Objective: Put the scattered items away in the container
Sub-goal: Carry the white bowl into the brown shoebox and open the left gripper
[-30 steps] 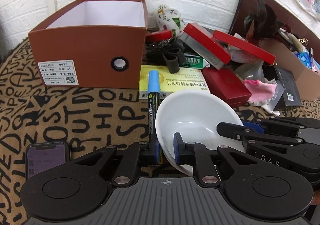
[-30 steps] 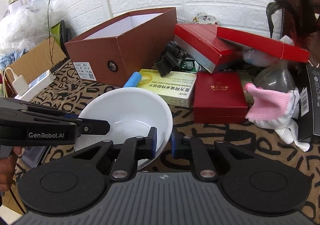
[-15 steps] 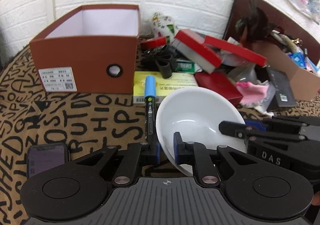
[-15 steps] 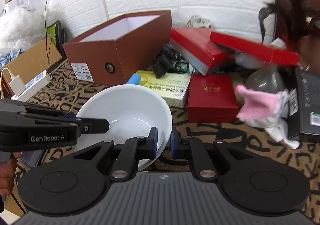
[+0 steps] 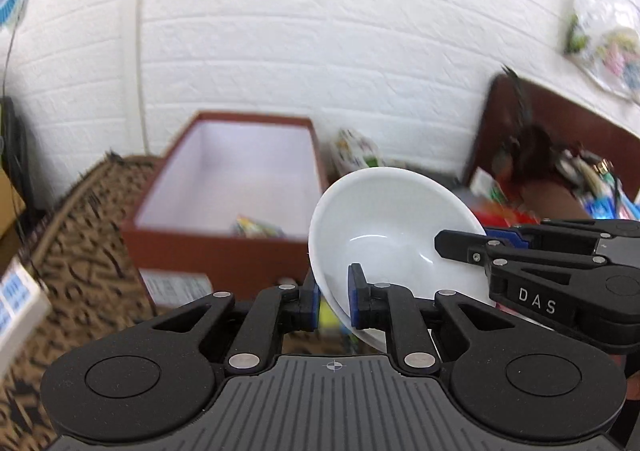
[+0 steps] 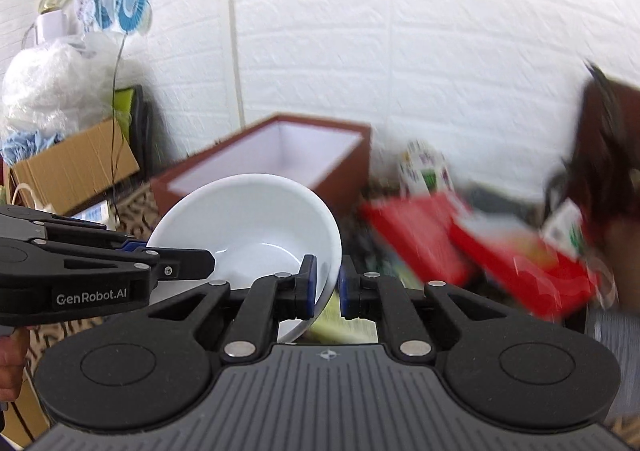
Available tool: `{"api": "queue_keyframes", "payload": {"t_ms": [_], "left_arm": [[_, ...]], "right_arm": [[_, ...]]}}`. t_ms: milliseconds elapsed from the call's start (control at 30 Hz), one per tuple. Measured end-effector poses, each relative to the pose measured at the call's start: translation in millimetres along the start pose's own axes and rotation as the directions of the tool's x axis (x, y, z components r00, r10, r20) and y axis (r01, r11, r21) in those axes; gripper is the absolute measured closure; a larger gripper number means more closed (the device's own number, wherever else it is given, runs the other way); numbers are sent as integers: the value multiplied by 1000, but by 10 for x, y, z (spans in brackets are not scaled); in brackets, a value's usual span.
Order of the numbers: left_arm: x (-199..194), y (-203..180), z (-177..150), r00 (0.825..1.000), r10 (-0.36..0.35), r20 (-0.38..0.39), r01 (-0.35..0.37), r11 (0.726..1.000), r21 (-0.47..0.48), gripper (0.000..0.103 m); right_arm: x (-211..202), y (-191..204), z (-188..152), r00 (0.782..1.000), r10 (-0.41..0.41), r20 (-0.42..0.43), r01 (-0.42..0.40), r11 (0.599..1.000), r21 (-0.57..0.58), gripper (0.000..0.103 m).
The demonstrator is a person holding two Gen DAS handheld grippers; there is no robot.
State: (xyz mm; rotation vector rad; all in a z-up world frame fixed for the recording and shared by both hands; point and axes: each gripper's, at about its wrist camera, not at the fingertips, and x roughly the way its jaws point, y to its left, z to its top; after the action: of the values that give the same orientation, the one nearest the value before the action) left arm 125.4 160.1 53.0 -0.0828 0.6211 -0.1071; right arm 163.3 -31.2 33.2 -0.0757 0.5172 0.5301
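White brick wall [image 5: 320, 51] fills the background of both wrist views, and below it a table [image 5: 80, 235] covered in a brown cloth with black letters carries the clutter, much of it blurred. Toward the far left stands a brown box [image 5: 236, 195] with a white inside, open at the top; something colourful lies at its near inner edge, too blurred to name. A white bowl [image 5: 384, 227] is up off the cloth, tilted, just right of the box's near right corner in the left wrist view and in front of the box in the right wrist view [image 6: 248, 227]. The left gripper [image 5: 334, 297] is clamped on the bowl's near left rim, one blue pad inside the rim and one outside. The right gripper [image 6: 326, 289] is clamped on the bowl's near right rim in the same way. Each gripper shows in the other's view, reaching in from the side to the bowl. To the right of the box lie red boxes [image 6: 480, 251], smeared by motion, with a dark wooden board [image 5: 560, 139] leaning against the wall behind them. A cardboard box [image 6: 72, 167] sits at the far left in the right wrist view.
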Motion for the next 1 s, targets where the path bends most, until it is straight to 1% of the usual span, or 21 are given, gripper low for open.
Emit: {"api": "queue_keyframes", "payload": {"t_ms": [133, 200, 267, 433, 500, 567, 700, 767, 833, 933, 967, 1000], "left_arm": [[220, 238, 380, 999, 35, -20, -36, 999, -39, 93], [352, 344, 556, 998, 60, -28, -61, 997, -46, 93], [518, 489, 703, 997, 68, -48, -71, 996, -60, 93], [1076, 940, 927, 991, 46, -123, -64, 987, -146, 93], [1343, 1113, 996, 985, 47, -167, -78, 979, -187, 93], [1595, 1248, 1056, 978, 61, -200, -102, 975, -198, 93], [1995, 1399, 1147, 965, 96, -246, -139, 976, -166, 93], [2120, 1376, 1197, 962, 134, -239, -162, 982, -102, 93], [2227, 1333, 1249, 957, 163, -238, -182, 982, -58, 93], [2380, 1270, 1323, 950, 207, -235, -213, 977, -2, 90], [2419, 1239, 1335, 947, 224, -232, -225, 974, 22, 86], [2456, 1210, 1342, 943, 242, -228, -237, 970, 47, 84]], "right_arm": [[357, 5, 430, 999, 32, -27, -31, 999, 9, 92], [584, 29, 623, 998, 33, -53, -33, 999, -3, 92], [817, 72, 783, 997, 20, -75, -22, 999, -28, 91], [1367, 97, 1048, 991, 3, -134, -10, 999, -54, 91], [1621, 84, 1113, 987, 2, -163, -12, 998, -58, 91], [1897, 61, 1155, 979, 1, -202, -11, 999, -50, 91], [2398, -10, 1227, 967, 17, -255, -28, 999, -41, 91], [2569, -49, 1255, 963, 21, -269, -34, 998, -44, 91], [2707, -75, 1275, 961, 18, -276, -36, 998, -60, 91], [2890, -115, 1307, 956, 1, -295, -23, 997, -70, 89], [2930, -135, 1314, 954, -1, -299, -20, 998, -68, 89], [2956, -155, 1320, 953, -2, -303, -18, 998, -65, 89]]}}
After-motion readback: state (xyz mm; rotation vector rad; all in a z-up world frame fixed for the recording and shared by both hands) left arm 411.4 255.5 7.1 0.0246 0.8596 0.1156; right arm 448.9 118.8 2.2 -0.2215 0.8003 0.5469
